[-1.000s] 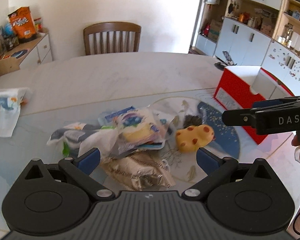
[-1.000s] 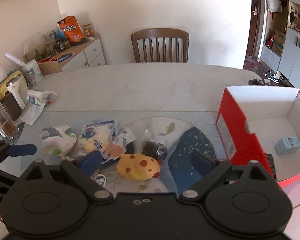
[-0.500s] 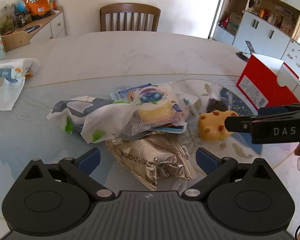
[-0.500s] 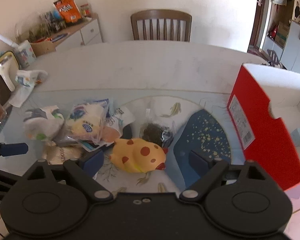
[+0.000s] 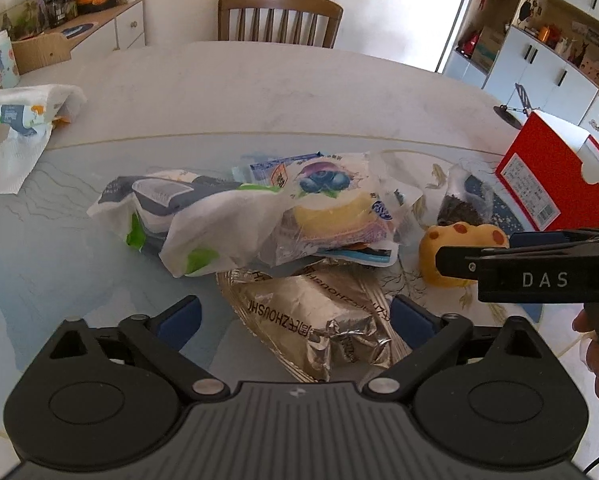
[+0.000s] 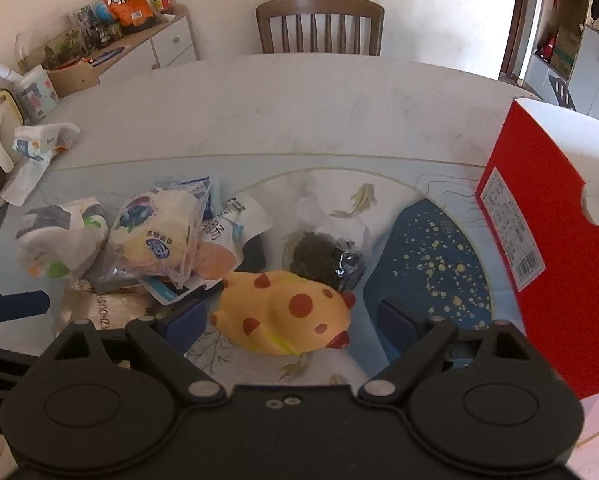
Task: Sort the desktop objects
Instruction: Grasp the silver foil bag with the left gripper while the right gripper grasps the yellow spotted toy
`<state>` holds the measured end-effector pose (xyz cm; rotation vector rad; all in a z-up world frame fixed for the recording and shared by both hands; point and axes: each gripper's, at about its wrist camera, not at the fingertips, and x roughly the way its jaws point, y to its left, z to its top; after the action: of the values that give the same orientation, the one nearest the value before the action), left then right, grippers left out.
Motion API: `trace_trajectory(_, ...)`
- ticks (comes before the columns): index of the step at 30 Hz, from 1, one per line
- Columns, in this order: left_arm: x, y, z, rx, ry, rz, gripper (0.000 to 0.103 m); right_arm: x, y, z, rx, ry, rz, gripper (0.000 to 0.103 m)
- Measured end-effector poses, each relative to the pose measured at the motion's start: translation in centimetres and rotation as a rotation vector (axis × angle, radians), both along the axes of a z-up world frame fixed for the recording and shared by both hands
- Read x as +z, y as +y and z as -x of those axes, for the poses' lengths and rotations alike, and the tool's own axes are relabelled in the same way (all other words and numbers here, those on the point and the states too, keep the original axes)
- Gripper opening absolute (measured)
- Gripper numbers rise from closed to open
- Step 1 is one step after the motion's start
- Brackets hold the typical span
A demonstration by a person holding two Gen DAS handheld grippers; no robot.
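My left gripper (image 5: 295, 316) hangs over the snack pile, jaws wide but closing; the silver foil packet (image 5: 315, 320) lies between the blue pads, neither pad pressing on it

My right gripper (image 6: 289, 318) stands apart too, wide open, with the yellow spotted squeeze toy (image 6: 287, 316) between the pads; the left pad sits just beside the toy's tail end, the right pad apart from it

Pile, from the left-wrist view: white and grey pouch with green patches (image 5: 175, 220) on the left, blueberry cake bag (image 5: 331, 204) leaning on it, foil packet partly under both

Clear bag of dark dried bits (image 6: 323, 256) lies just behind the toy, touching or nearly so, cannot tell which

Red box (image 6: 539, 236) stands open at the table's right edge, white inside; only a strip of its interior shows, contents cannot be made out from here

All of it rests on the glass-topped table (image 6: 319, 116), toy and dark bag over the fish-painted panel, beside the blue speckled patch (image 6: 431, 268)

Paper towel pack (image 5: 27, 120) sits far left, well apart from the pile
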<state>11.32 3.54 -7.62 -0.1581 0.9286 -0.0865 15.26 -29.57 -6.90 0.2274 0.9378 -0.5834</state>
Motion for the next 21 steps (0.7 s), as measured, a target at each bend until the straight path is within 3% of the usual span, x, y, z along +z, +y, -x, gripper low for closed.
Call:
trace_trajectory(4, -0.26, -0.04, -0.24, -0.002, 0.007, 0.003, 0.094, -0.37, 0.04, -0.43, 0.008, 0.014, 0.002, 0.092)
trace_trajectory(11, -0.41, -0.22, -0.44, -0.023, 0.017, 0.033, 0.077, -0.80, 0.01, -0.53, 0.017, 0.027, -0.018, 0.084)
trace_trajectory(21, -0.51, 0.00, -0.66, -0.011, 0.032, 0.074, 0.068, -0.64, 0.11, -0.54, 0.023, 0.026, -0.031, 0.077)
